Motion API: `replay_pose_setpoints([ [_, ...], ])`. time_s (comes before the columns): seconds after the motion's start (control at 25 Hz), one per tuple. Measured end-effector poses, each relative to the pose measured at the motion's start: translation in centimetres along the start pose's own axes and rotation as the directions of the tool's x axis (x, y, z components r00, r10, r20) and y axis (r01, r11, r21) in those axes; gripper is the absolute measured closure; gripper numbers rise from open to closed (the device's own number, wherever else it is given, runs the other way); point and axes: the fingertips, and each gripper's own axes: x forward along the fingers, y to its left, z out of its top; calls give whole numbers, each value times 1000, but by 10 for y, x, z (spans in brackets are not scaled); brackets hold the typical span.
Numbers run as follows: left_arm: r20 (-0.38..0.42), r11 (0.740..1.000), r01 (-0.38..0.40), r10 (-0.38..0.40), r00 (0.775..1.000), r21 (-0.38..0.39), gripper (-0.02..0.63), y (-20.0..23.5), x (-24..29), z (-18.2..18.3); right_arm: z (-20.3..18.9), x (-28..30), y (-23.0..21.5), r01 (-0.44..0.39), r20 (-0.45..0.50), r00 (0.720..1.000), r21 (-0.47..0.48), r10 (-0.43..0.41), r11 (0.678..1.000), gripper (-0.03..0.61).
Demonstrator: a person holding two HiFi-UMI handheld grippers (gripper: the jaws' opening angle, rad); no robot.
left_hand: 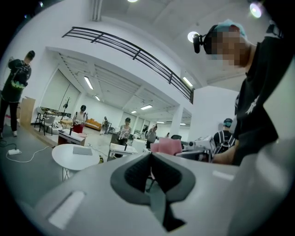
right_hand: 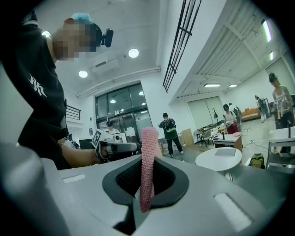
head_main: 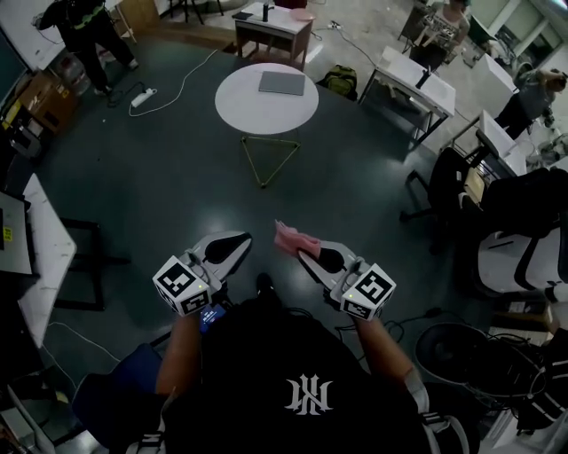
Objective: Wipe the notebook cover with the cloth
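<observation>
The grey notebook (head_main: 281,82) lies flat on a round white table (head_main: 253,111) several steps ahead of me; it also shows small in the left gripper view (left_hand: 83,150) and the right gripper view (right_hand: 225,152). A pink cloth (head_main: 294,239) hangs from my right gripper (head_main: 303,254), which is shut on it. In the right gripper view the cloth (right_hand: 148,156) stands up as a folded strip between the jaws. My left gripper (head_main: 240,240) is shut and holds nothing. Both grippers are held at waist height, far from the table, tips turned toward each other.
A yellow wire stand (head_main: 269,161) sits under the round table on the dark floor. Desks (head_main: 271,22) and office chairs (head_main: 524,257) ring the room, a white desk (head_main: 40,257) is at my left, and several people stand around.
</observation>
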Motion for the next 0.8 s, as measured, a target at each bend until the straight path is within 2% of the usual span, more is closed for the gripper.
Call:
replay_pose_setpoints([
  [0.32,1,999,50,-50,999,-7,611,85,38,29,34,54,-68,60,4,998,-15,-60,998,565],
  [0.6,-20,995,93,-94,995,-33,611,130,66,22,34,82,-115,104,-2,995,-2,-104,995,565],
  [0.8,-36,995,92,-94,995,-39,611,168,96,27,42,101,-162,107,0,994,6,-107,994,565],
])
